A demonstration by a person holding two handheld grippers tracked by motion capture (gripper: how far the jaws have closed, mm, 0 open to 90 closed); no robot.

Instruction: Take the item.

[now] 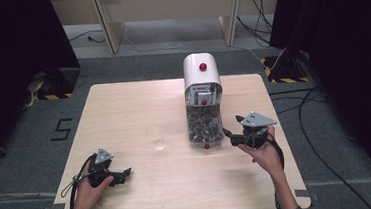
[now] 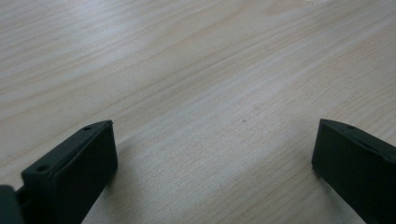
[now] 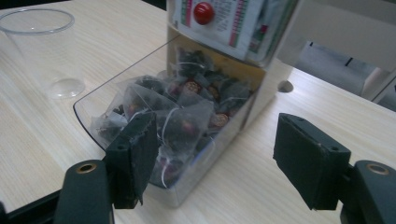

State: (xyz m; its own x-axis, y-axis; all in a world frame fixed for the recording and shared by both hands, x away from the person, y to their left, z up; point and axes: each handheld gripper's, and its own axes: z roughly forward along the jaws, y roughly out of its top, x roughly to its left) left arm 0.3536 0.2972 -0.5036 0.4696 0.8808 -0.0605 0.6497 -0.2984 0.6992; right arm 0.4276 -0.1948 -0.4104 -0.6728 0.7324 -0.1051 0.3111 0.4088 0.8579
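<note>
Resting the left gripper (image 1: 123, 173) low on the desk (image 1: 123, 109), I keep its jaws wide and empty, parked clear of the work. The right gripper (image 1: 228, 131) I hold just beside the dispenser tray (image 3: 88, 109), jaws wide with nothing between them, lined up on the tea bags (image 3: 187, 116). A clear cup (image 1: 159, 136) stands near the tray. The dispenser (image 1: 202, 75) hood hides its upper stock.

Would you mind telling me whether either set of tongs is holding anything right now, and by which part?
Nothing is held. The right tongs stand open beside the tea bag dispenser's tray; the left tongs are open over bare table.
</note>
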